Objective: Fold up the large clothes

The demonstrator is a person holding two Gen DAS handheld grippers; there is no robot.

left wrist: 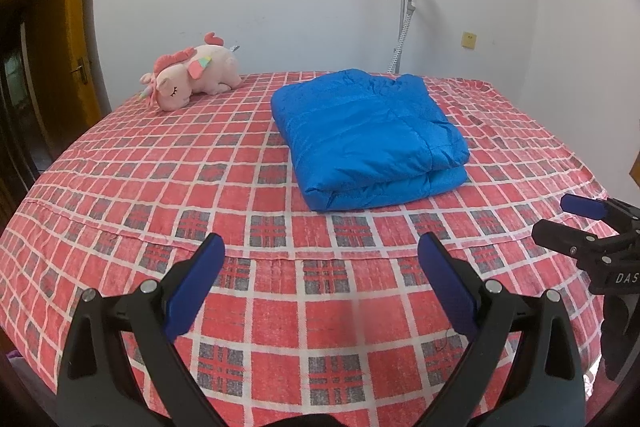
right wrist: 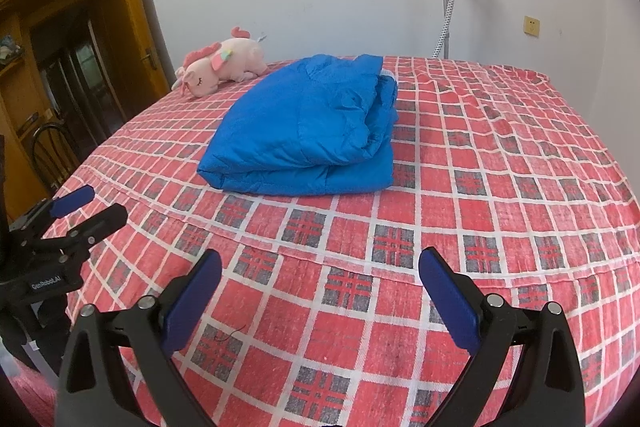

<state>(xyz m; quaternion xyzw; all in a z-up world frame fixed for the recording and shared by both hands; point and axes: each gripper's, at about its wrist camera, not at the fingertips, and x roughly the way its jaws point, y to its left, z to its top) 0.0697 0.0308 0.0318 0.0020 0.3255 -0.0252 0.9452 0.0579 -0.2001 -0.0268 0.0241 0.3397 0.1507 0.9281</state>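
Observation:
A blue puffy jacket point(left wrist: 368, 135) lies folded into a thick rectangle on the red plaid bed point(left wrist: 240, 187); it also shows in the right wrist view point(right wrist: 304, 131). My left gripper point(left wrist: 320, 247) is open and empty, held above the near part of the bed, well short of the jacket. My right gripper point(right wrist: 320, 263) is open and empty too, also short of the jacket. The right gripper shows at the right edge of the left wrist view point(left wrist: 564, 219), and the left gripper shows at the left edge of the right wrist view point(right wrist: 96, 207).
A pink unicorn plush point(left wrist: 192, 75) lies at the far left of the bed point(right wrist: 480, 187), also in the right wrist view point(right wrist: 224, 67). A garment steamer pole point(left wrist: 404, 11) stands by the white wall. A wooden door point(right wrist: 132, 27) and a chair point(right wrist: 52, 151) are at the left.

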